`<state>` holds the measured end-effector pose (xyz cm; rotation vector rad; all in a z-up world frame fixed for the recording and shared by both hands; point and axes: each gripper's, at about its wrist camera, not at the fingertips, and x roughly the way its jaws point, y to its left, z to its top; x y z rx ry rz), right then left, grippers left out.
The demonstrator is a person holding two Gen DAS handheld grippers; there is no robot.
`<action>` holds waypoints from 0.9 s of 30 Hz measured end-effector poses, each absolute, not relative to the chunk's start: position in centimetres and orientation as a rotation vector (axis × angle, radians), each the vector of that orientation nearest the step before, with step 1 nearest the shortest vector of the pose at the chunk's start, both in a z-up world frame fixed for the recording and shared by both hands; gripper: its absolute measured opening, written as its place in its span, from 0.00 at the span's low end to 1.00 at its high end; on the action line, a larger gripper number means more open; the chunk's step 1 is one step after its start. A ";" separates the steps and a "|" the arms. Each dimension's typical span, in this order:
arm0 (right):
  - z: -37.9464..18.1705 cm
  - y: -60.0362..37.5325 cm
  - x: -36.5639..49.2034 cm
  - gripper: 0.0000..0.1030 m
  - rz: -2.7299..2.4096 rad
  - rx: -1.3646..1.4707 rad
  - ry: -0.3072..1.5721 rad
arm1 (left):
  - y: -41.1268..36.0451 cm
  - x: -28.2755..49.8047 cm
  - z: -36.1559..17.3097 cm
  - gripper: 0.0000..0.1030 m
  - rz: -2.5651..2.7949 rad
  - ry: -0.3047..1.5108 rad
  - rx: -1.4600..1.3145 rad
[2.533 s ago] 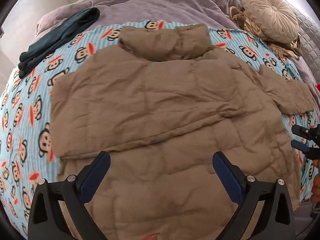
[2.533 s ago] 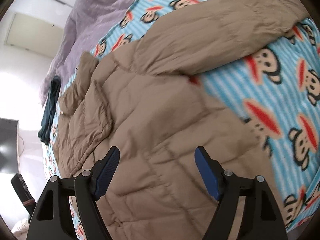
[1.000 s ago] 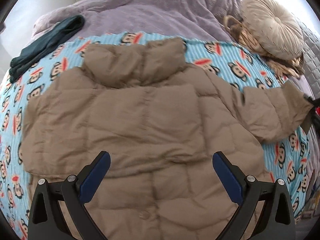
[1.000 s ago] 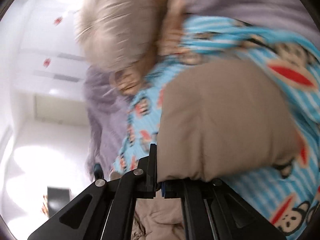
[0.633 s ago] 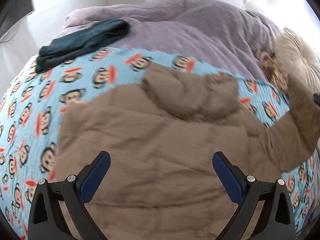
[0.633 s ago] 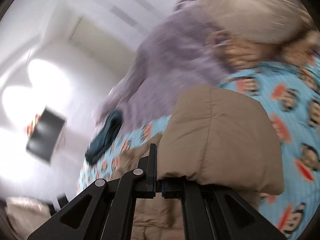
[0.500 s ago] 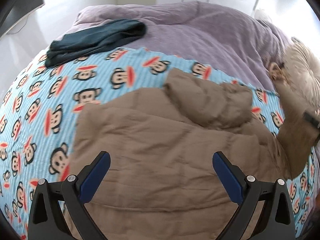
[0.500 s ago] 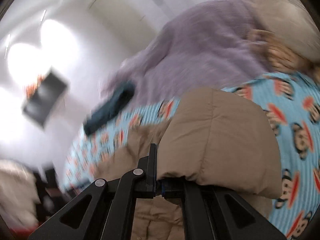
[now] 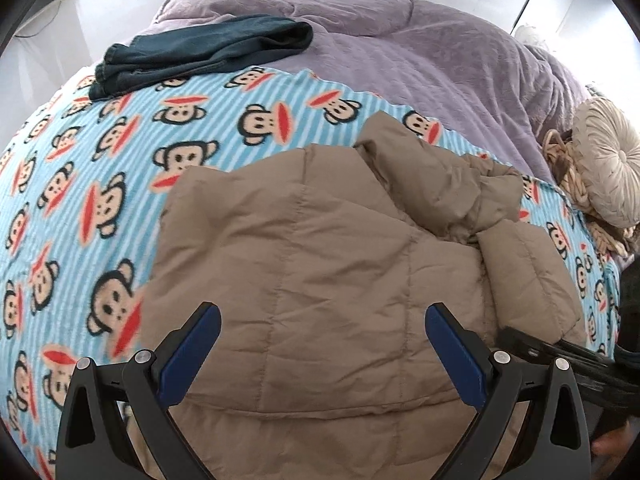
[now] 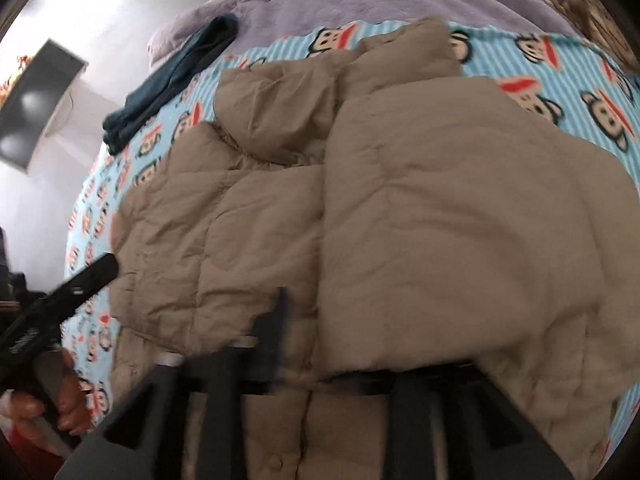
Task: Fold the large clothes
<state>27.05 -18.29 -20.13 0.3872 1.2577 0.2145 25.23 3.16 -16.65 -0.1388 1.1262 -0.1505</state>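
- At about ten o'clock of the left wrist view a dark teal garment (image 9: 200, 52) lay bunched where the monkey-print blanket (image 9: 100, 168) met the purple bedspread (image 9: 420, 52), well apart from the work and probably set aside for its own turn.
- The left gripper (image 9: 320, 354) hung with its claw wide, blue pads apart and nothing between them, poised over the lower body of the jacket as if ready to steady or pinch the cloth.
- The tan puffer jacket (image 9: 320, 272) lay on the blanket in the middle of the bed, collar toward twelve o'clock, both sleeves drawn in over the body, which suggests the sleeve stage of the fold was about finished.
- The right sleeve (image 10: 460, 208) lay across the chest, filling the centre and three o'clock side of the right wrist view.
- The right gripper (image 10: 360, 364), blurred at six o'clock of its own view, had its jaws opening; the sleeve's cuff edge lay between them, seemingly being let go so that it stayed where laid.
- At three o'clock in the left view a round cream cushion (image 9: 608, 168) rested on the bedspread, clear of the jacket.
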 end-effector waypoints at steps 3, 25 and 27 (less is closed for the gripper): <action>-18.4 -20.6 25.3 0.68 0.177 0.482 1.197 | 2.8 25.3 -16.6 0.99 -0.179 1.126 -0.155; -18.4 -15.8 24.8 0.59 0.302 0.359 1.287 | 4.6 26.8 -18.5 0.99 -0.545 1.233 -0.612; -19.0 -19.2 23.6 0.59 0.238 0.435 1.303 | 3.9 27.1 -19.4 0.99 -0.521 1.257 -0.580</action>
